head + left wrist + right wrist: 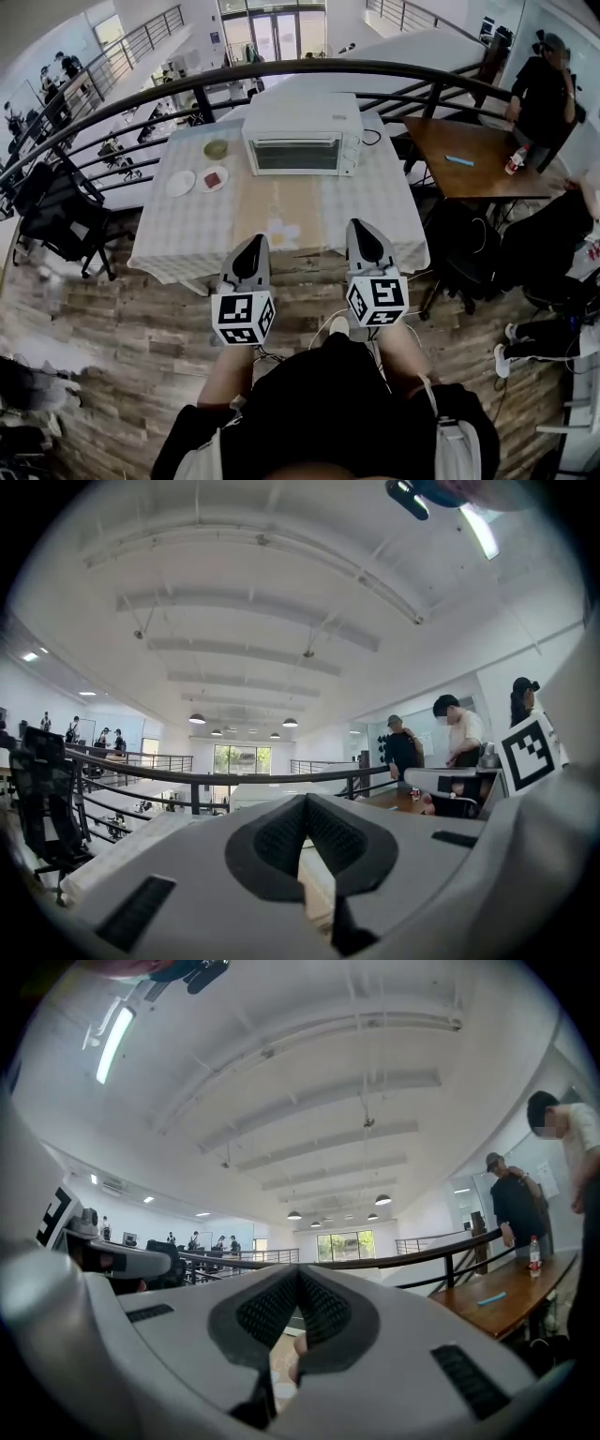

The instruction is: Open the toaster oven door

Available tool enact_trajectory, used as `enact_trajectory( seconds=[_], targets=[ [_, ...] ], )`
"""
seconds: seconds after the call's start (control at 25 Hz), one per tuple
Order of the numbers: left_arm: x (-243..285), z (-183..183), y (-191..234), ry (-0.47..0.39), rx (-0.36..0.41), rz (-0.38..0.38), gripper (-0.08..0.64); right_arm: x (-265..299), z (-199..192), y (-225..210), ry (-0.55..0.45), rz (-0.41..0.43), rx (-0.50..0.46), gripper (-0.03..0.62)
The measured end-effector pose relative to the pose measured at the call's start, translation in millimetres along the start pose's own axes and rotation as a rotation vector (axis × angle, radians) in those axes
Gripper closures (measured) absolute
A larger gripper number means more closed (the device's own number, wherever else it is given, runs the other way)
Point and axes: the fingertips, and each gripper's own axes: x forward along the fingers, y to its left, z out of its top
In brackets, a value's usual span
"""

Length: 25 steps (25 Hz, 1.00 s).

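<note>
Two pairs of jaws are pressed together with nothing between them. The left gripper [255, 240] and right gripper [360, 226] are held side by side, well apart from the oven [302, 131], on its door side. The oven stands on a table [187, 239], its glass door [296, 155] shut. Just left of the oven sit a bowl [217, 149] and two plates [181, 183].
</note>
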Motion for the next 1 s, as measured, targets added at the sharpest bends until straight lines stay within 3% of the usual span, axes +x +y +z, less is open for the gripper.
enact_trajectory(
  seconds=[0.2,0.56,1.0],
  targets=[
    [64,10,3,-0.005,-0.005,0.045,0.546,57,8,-37,-0.010,0.044,-0.031,0.591],
    [165,9,3,0.038,-0.011,0.123,0.546,143,-5,-110,0.019,0.113,0.029,0.591],
    [217,-13,13,0.107,-0.014,0.157,0.546,193,-35,-137,0.073,0.155,0.077,0.591]
  ],
)
